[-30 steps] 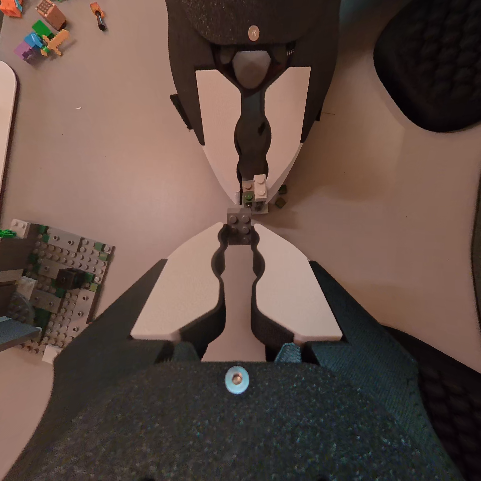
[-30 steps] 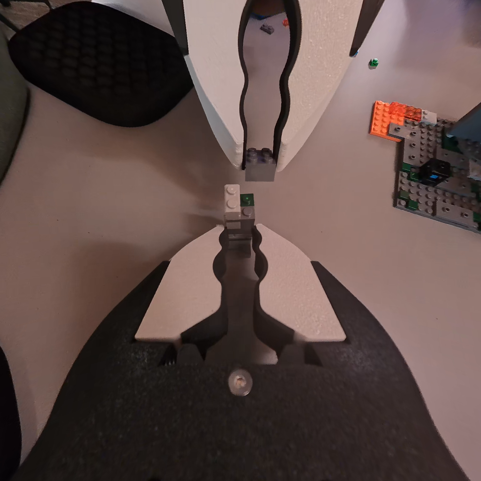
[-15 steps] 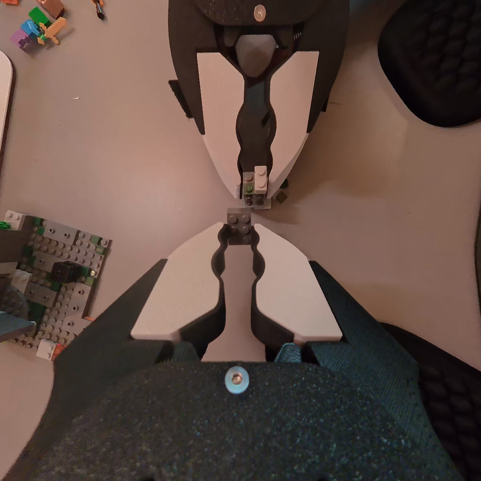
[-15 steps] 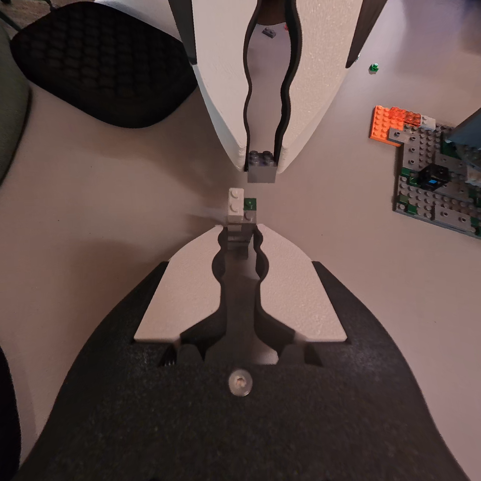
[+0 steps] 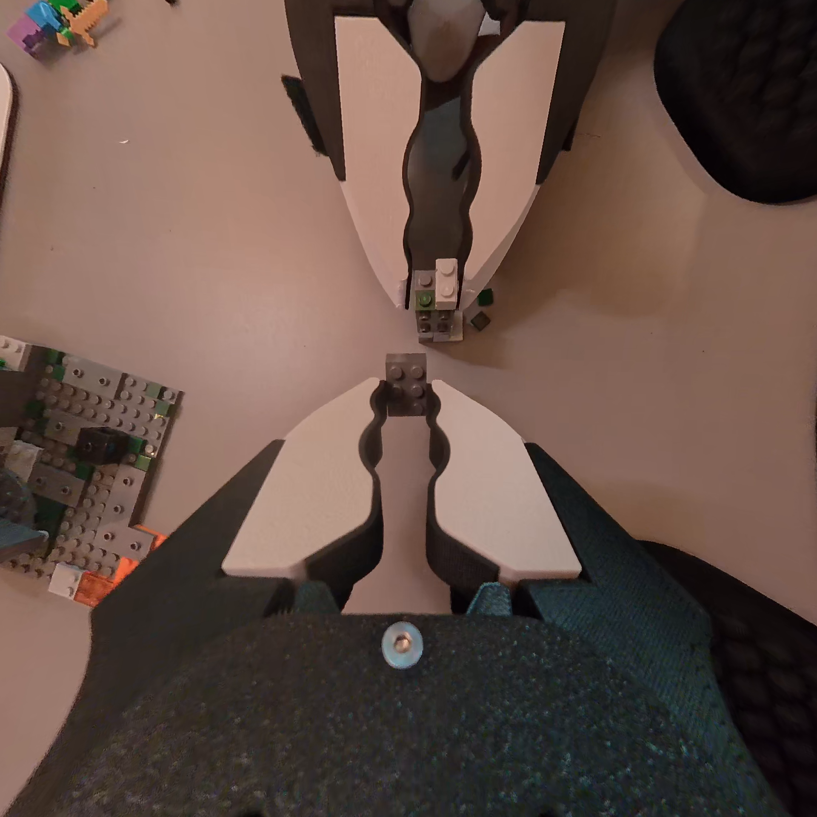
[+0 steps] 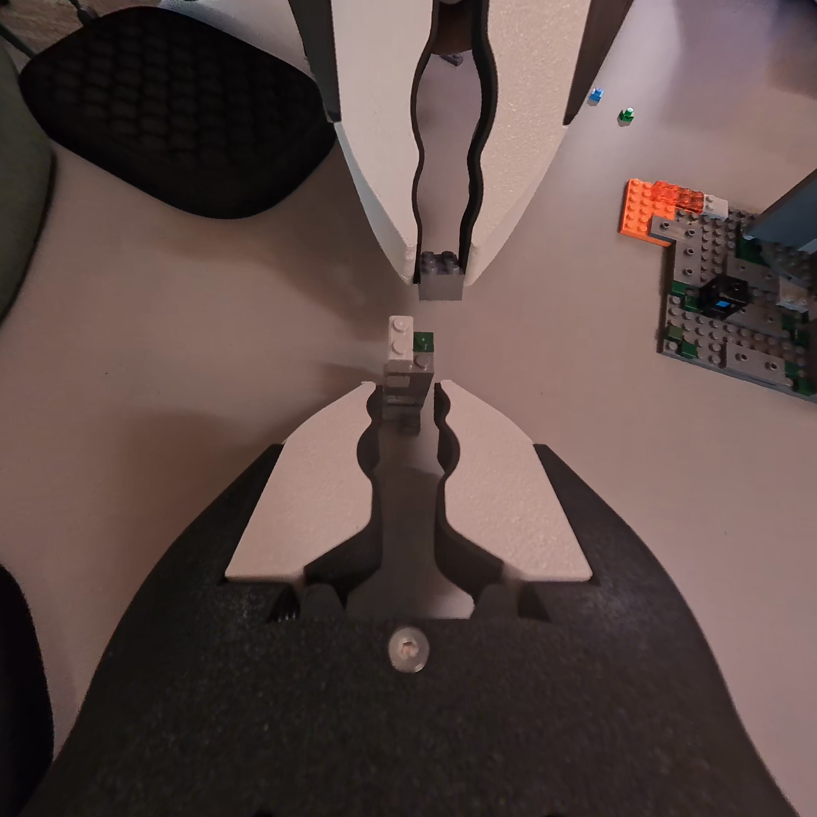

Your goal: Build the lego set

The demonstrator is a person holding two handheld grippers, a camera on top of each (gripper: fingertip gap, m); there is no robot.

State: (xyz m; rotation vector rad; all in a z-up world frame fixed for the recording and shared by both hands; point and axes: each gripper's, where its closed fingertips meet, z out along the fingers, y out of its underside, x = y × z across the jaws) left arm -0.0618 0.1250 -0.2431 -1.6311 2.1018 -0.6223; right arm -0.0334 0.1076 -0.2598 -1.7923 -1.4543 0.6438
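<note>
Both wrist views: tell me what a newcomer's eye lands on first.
Dead centre, two grippers face each other tip to tip: the left gripper pinches a dark grey brick, the right gripper a small grey, white and green stack, with a gap between. Off to the side lies the grey studded baseplate build with its orange corner.

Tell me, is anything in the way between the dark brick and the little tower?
Nothing visible. The left gripper holds the dark brick, the right gripper holds the tower, and only bare table shows in the gap between them.
</note>
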